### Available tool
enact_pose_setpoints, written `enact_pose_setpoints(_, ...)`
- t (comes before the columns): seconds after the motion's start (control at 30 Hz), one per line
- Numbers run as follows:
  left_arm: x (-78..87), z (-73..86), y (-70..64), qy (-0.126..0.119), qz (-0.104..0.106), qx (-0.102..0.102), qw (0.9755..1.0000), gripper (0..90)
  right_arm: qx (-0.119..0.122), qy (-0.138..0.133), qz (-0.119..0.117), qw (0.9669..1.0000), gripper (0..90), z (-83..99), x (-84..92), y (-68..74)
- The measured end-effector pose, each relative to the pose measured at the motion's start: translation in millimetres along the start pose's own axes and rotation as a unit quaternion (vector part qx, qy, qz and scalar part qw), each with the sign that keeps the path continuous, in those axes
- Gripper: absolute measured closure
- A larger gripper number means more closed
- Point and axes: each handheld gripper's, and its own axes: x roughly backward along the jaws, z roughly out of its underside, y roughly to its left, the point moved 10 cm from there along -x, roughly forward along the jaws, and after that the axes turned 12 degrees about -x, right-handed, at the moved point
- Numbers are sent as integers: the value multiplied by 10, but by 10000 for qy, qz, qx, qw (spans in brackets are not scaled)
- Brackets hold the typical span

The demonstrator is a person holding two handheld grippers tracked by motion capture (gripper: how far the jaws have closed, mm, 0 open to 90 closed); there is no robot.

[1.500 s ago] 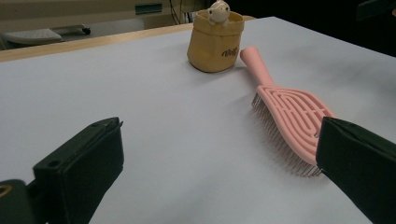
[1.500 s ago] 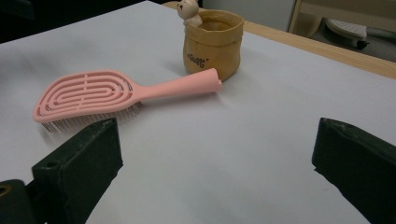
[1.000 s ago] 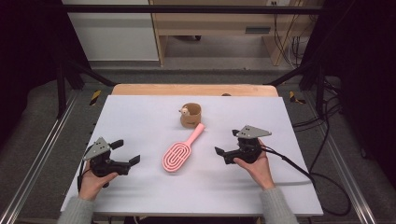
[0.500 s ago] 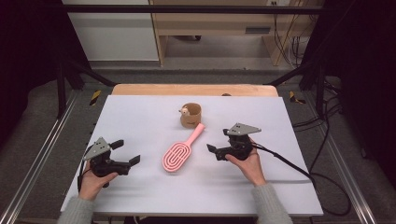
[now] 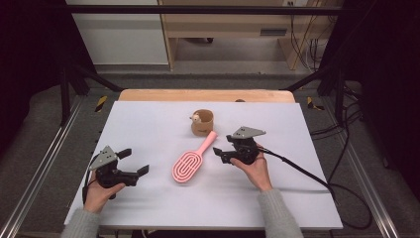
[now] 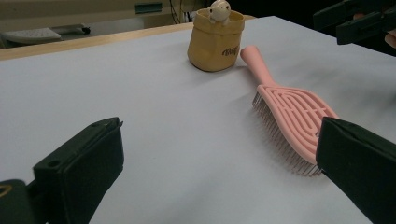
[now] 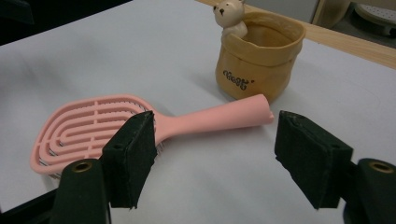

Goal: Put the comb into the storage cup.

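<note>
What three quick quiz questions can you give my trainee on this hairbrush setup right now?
1. True or false: the right gripper already clamps the pink hairbrush.
2. Which end of the hairbrush lies nearest the tan cup: A) the bristle head, B) the handle tip, C) neither, it lies across the table from the cup?
3. How does the hairbrush lie, bristles up or down?

Key
1. False. The right gripper's fingers stand apart just short of the handle, touching nothing, though they have just been closing.
2. B. The handle tip ends beside the cup's base.
3. Bristles down on the white table, ribbed back up.
</note>
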Motion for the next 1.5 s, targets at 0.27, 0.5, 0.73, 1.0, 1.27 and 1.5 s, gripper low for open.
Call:
enact_pose_setpoints(0.27, 5, -2, 5, -13, -3, 9, 10000, 8, -169, 23, -33, 9998, 443, -86, -137, 54)
enact_pose_setpoints(0.5, 6, -1, 7, -12, -6, 12, 10000, 8, -29, 127, 80, 9999, 544, -90, -238, 62)
enact_pose_setpoints(0.73, 5, -2, 4, -15, 5, 6, 10000, 8, -35, 166, 142, 9998, 647, -91, -300, 13)
enact_pose_setpoints(1.0, 3, 2, 6, -5, 4, 10, 10000, 8, -122, 128, 85, 9998, 767, -102, -389, -30)
enact_pose_setpoints(1.27, 3, 2, 5, -6, 3, 6, 10000, 9, 31, 228, 61, 9997, 861, -133, -474, -12)
enact_pose_setpoints(1.5, 4, 1, 5, -10, 7, 2, 10000, 9, 9, 308, 61, 9995, 900, -121, -576, -40)
